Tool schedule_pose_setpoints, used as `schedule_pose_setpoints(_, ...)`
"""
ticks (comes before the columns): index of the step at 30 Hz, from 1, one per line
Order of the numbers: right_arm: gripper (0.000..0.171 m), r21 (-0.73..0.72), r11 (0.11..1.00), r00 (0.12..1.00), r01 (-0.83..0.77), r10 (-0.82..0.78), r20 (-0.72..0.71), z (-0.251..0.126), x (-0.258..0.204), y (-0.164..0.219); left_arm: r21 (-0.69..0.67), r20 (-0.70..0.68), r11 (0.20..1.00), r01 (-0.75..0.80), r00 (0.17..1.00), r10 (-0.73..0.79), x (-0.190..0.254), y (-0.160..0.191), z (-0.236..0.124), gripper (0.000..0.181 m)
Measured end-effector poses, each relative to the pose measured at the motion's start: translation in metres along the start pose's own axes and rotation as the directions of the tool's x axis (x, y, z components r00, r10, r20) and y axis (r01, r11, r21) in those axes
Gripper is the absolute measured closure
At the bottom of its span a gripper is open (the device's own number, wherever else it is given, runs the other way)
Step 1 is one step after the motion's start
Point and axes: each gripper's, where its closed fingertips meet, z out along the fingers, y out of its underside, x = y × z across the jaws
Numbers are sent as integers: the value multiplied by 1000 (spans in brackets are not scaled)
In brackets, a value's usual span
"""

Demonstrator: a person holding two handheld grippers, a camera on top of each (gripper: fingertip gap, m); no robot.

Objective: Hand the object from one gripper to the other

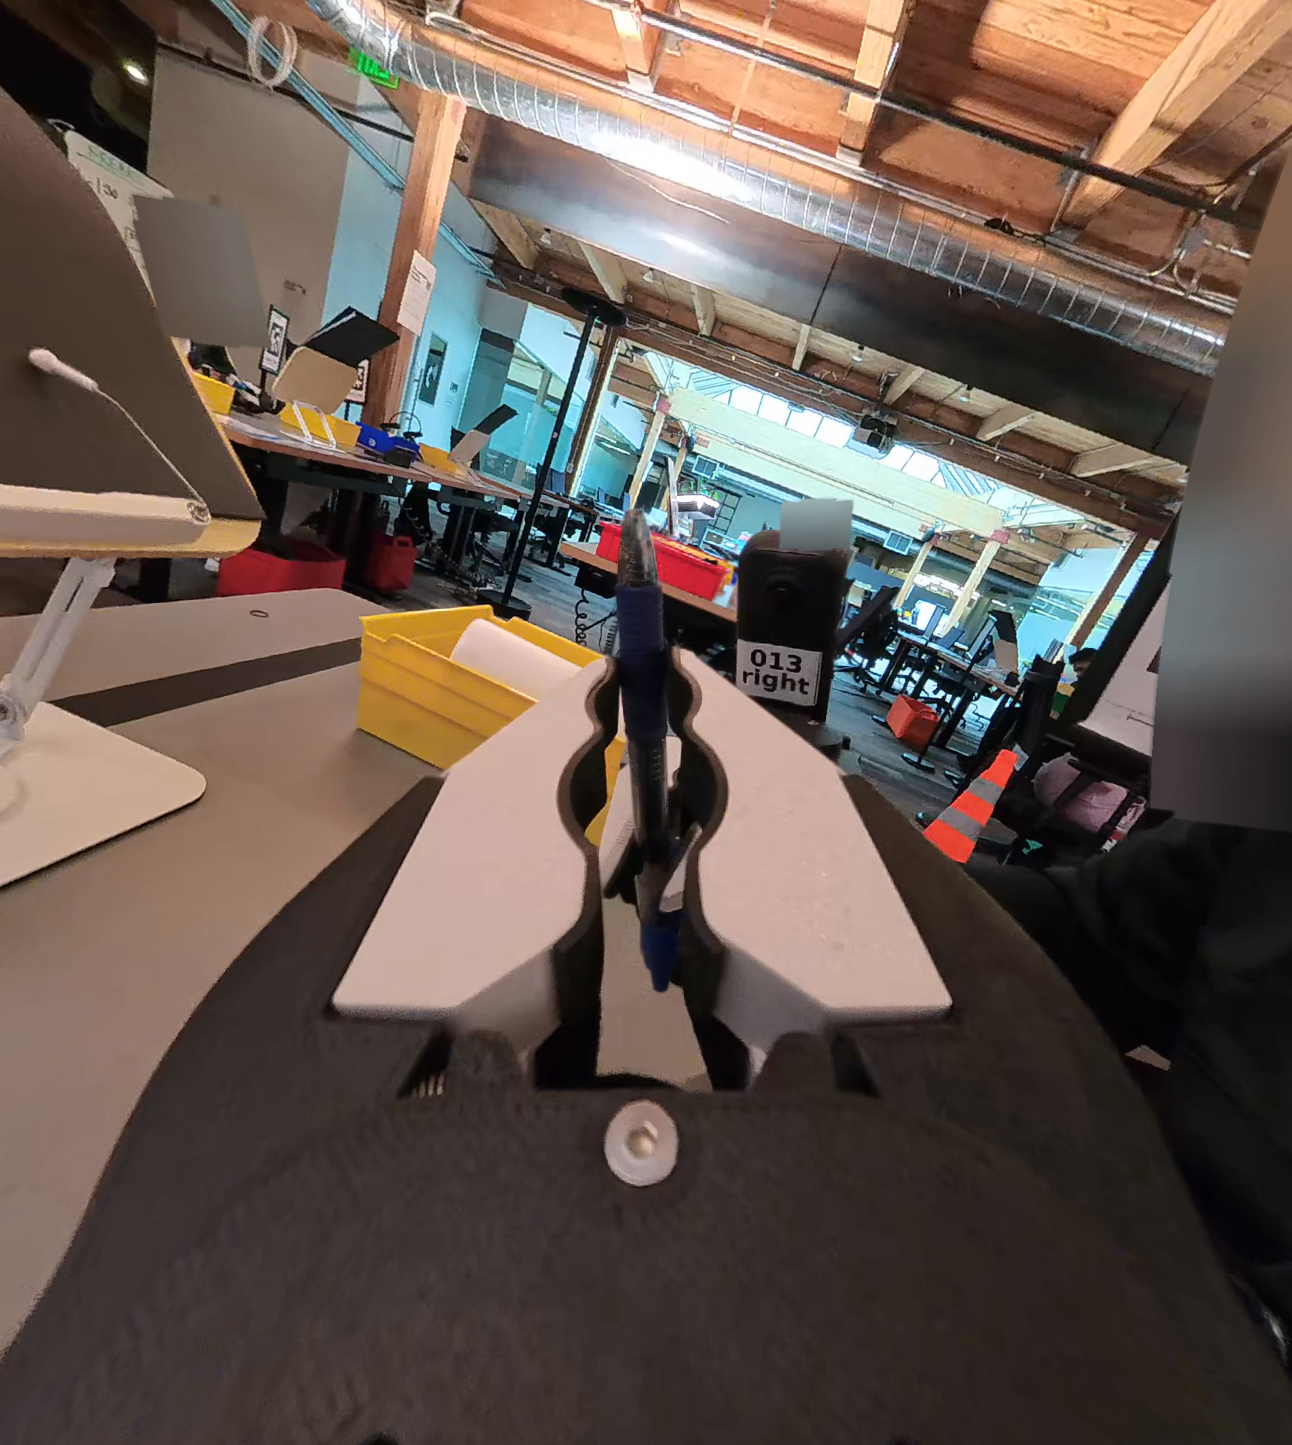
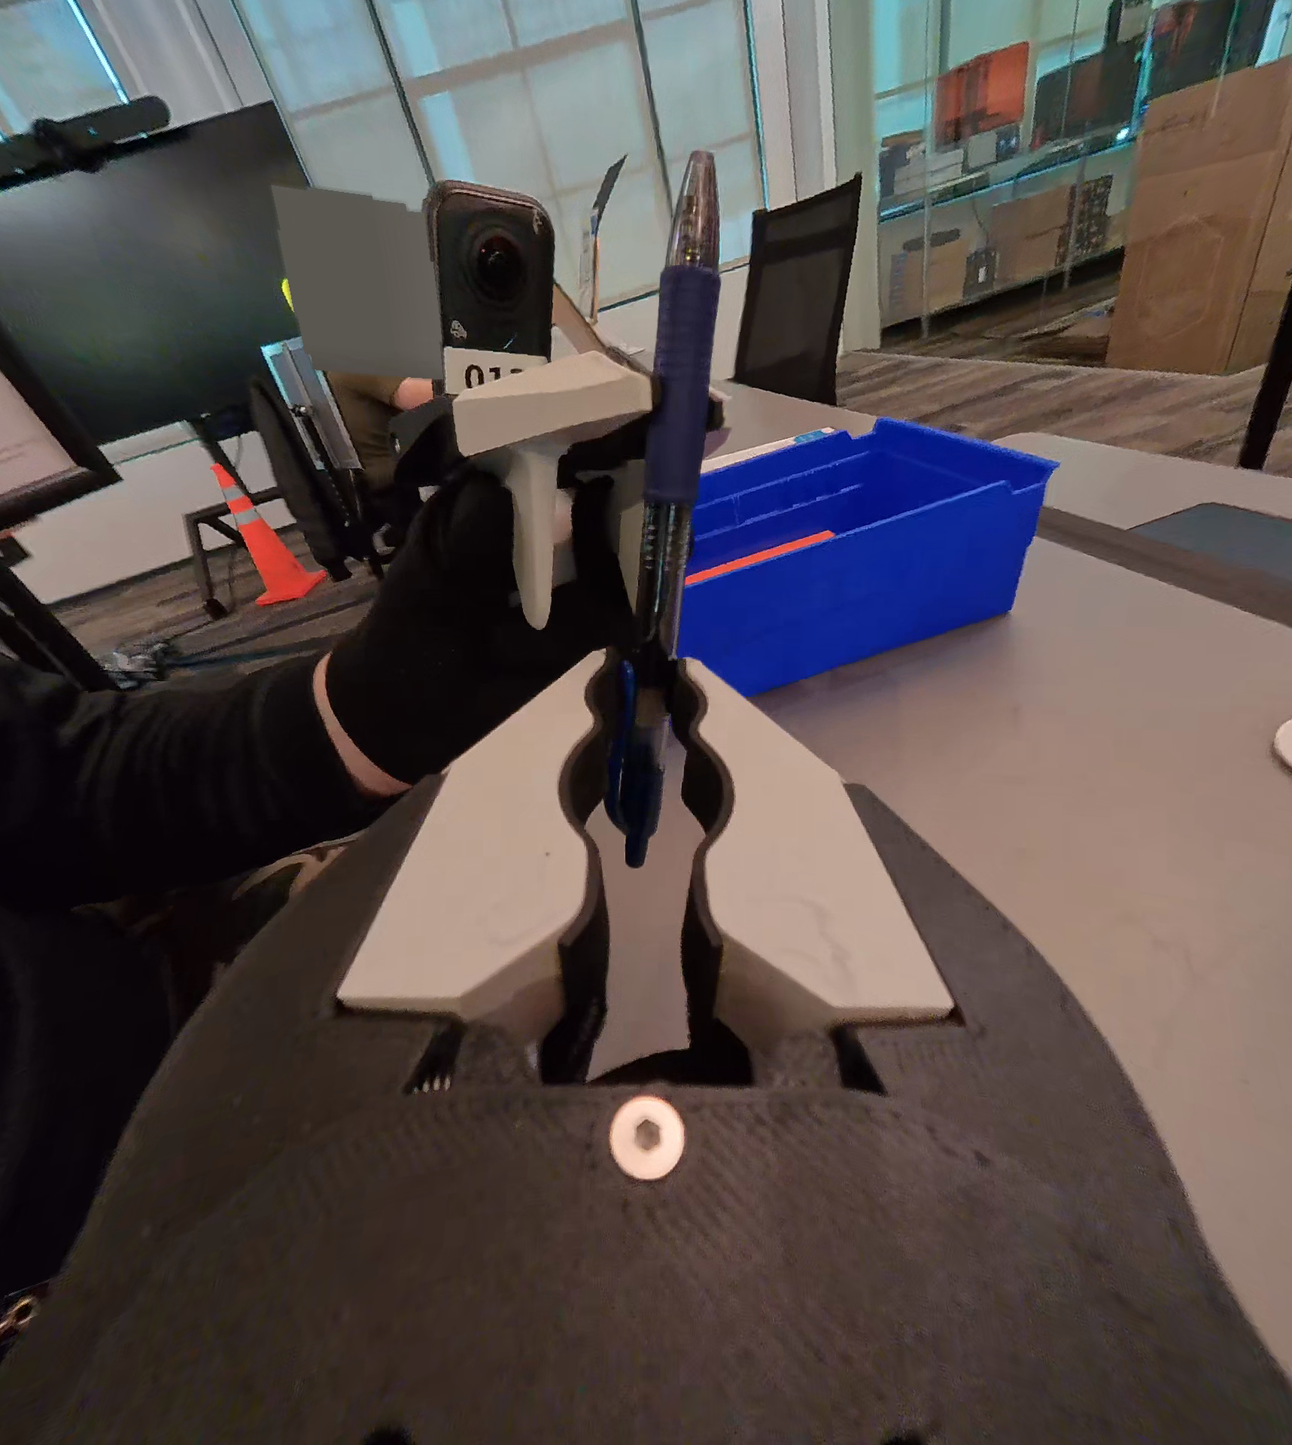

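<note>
Both grippers clamp one pen (image 2: 666, 500) above the grey table (image 2: 1018, 743): the right gripper (image 2: 644, 680) pinches its clip end, the left gripper (image 1: 642, 665) its blue rubber grip. Its barrel is dark and see-through, standing nearly upright with the tip uppermost. If either hand pulls or twists before one lets go, the pen could slip out and drop near the blue bin (image 2: 900, 547).

Pale grey fingers (image 2: 486, 860) on black, ribbed bodies for both grippers, and between them a pen (image 2: 678, 375) with a dark blue grip, clear smoky barrel and blue clip. A bright yellow bin (image 1: 423, 696) with a white roll (image 1: 509, 653) inside sits on the grey worktop (image 1: 158, 899), and a saturated blue bin (image 2: 900, 563) holds an orange-red strip (image 2: 760, 555). Black glove (image 2: 455, 625), and an orange cone (image 2: 267, 547) banded in grey.
</note>
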Motion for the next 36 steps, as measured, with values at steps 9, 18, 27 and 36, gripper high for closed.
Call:
schedule_pose_setpoints(9, 161, 27, 952, 940, -303, 295, 172, -16, -1, 3, -339, 190, 614, -713, 587, 787, -1, 6, -10, 114)
schedule_pose_setpoints(18, 162, -131, 919, 893, -373, 393, 219, -29, -6, 31, -498, -258, -152, -853, -21, 966, -7, 37, 0, 103)
schedule_pose_setpoints(27, 161, -233, 894, 859, -383, 437, 265, -32, -22, 46, -400, -510, -562, -724, -334, 792, -16, 75, 3, 154)
schedule_pose_setpoints(36, 98, -93, 943, 923, -319, 332, 193, -39, -7, 23, -548, -427, -331, -769, -83, 900, -28, 77, -2, 171)
